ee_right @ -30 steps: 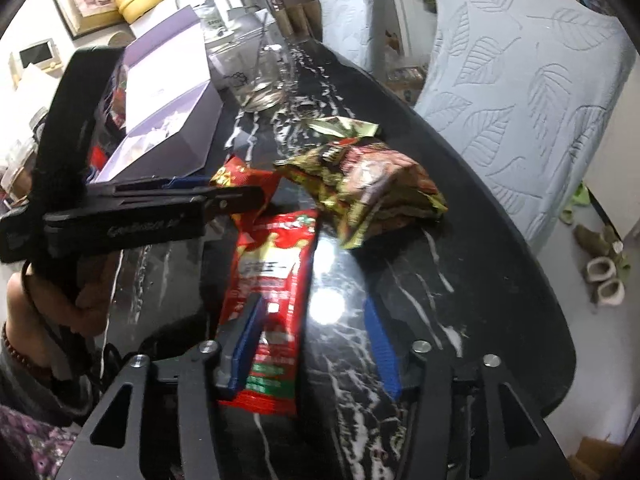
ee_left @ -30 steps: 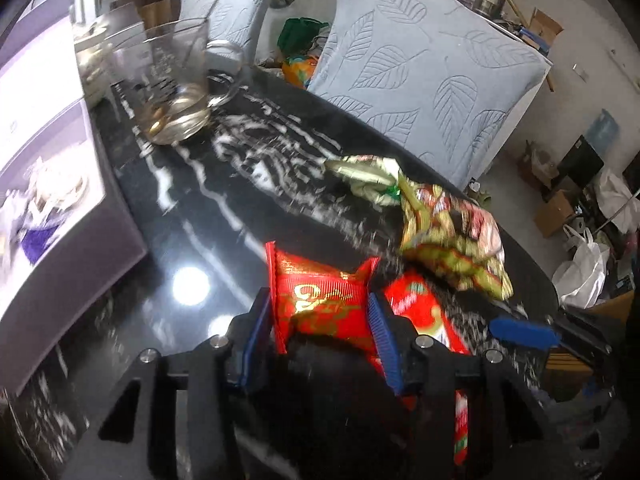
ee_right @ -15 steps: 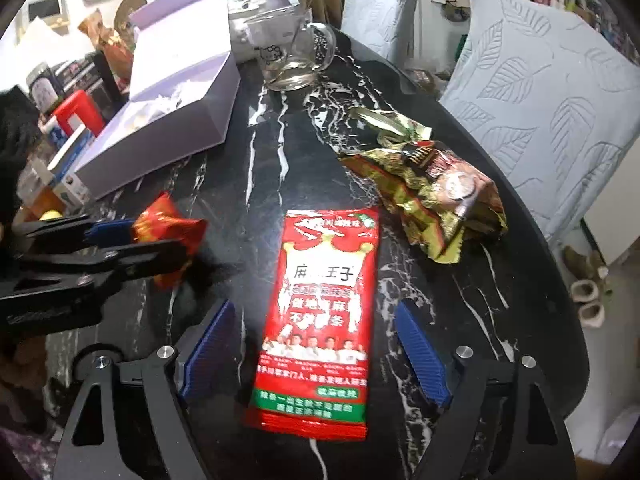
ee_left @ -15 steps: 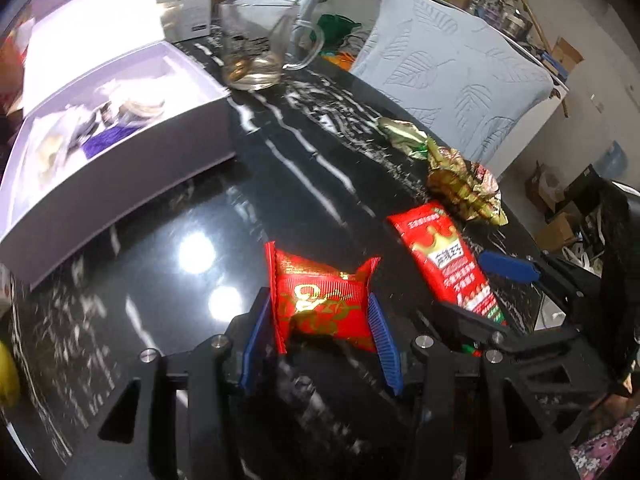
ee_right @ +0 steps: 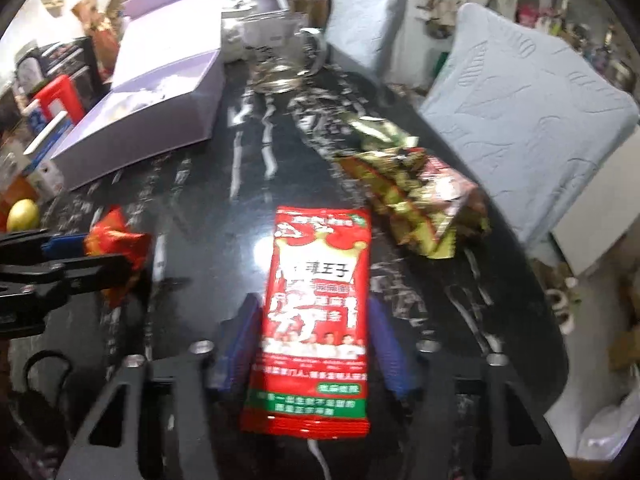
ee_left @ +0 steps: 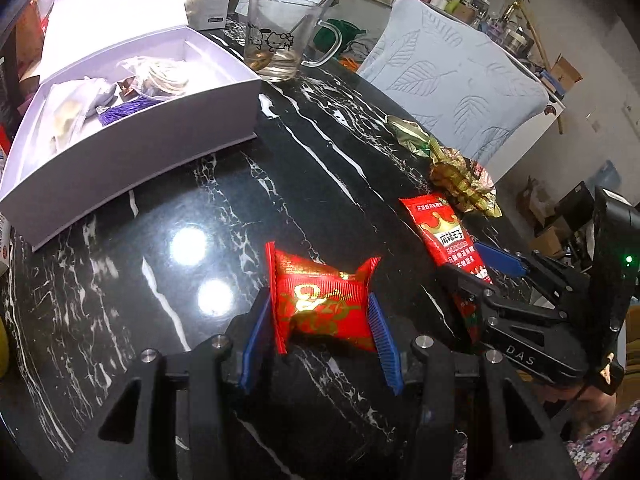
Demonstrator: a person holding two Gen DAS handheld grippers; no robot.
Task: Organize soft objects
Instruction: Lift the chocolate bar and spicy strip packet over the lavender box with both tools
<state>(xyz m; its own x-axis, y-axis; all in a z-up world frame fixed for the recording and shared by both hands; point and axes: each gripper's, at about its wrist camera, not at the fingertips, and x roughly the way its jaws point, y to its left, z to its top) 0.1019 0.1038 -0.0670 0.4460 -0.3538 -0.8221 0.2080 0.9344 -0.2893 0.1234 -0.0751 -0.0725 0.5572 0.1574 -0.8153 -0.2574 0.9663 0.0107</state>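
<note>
My left gripper (ee_left: 318,334) is shut on a small red and gold snack packet (ee_left: 322,304) and holds it over the black marble table (ee_left: 224,200); it shows at the left of the right wrist view (ee_right: 114,246). A long red snack pouch (ee_right: 316,312) lies flat on the table between the blue pads of my right gripper (ee_right: 312,344), which has closed in on its sides. The pouch also shows in the left wrist view (ee_left: 448,236). A crumpled gold and green packet (ee_right: 416,196) lies beyond it.
An open white and lilac box (ee_left: 120,120) with small items inside stands at the back left. A glass mug (ee_left: 280,36) stands behind it. Two padded chairs (ee_left: 456,80) sit along the table's far edge. The table's rounded edge is at the right.
My left gripper has lifted and pulled back left with the red packet. My right gripper has moved onto the long red pouch and narrowed its jaws around it.
</note>
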